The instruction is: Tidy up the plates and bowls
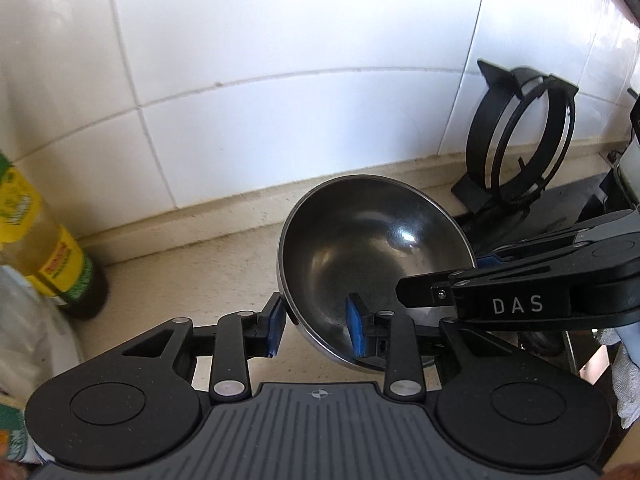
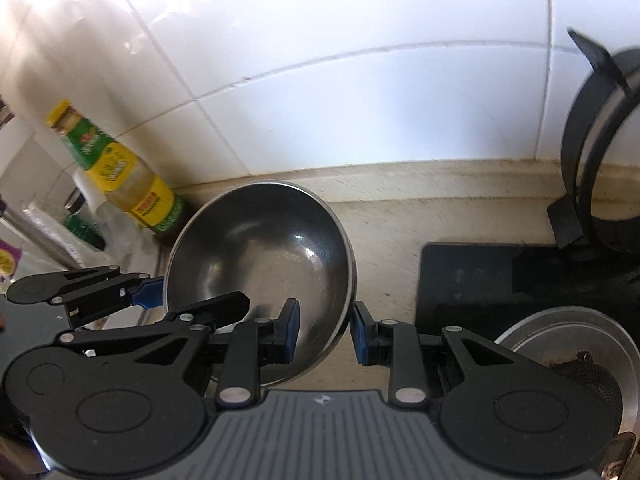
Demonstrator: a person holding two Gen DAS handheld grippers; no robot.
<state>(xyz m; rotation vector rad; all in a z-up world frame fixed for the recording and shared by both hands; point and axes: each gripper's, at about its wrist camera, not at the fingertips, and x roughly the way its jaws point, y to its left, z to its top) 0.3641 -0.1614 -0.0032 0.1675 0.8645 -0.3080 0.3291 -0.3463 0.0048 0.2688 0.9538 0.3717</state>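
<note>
A steel bowl (image 1: 360, 240) (image 2: 260, 240) hangs tilted just above the beige counter (image 1: 200, 264), held by its rim from two sides. In the left wrist view my left gripper (image 1: 316, 326) is shut on the near-left rim, with one blue pad outside the wall and one inside. My right gripper (image 1: 444, 276) comes in from the right and grips the right rim. In the right wrist view the right gripper (image 2: 326, 334) pinches the near-right rim the same way. The left gripper (image 2: 176, 296) clamps the rim on the left there.
A yellow-and-green labelled oil bottle (image 1: 52, 248) (image 2: 128, 184) stands at the left by the white tiled wall. A black ring stand (image 1: 520, 140) (image 2: 592, 140) stands at the right. A black stove surface (image 2: 480, 280) and a steel dish with a strainer (image 2: 568, 344) lie at the near right.
</note>
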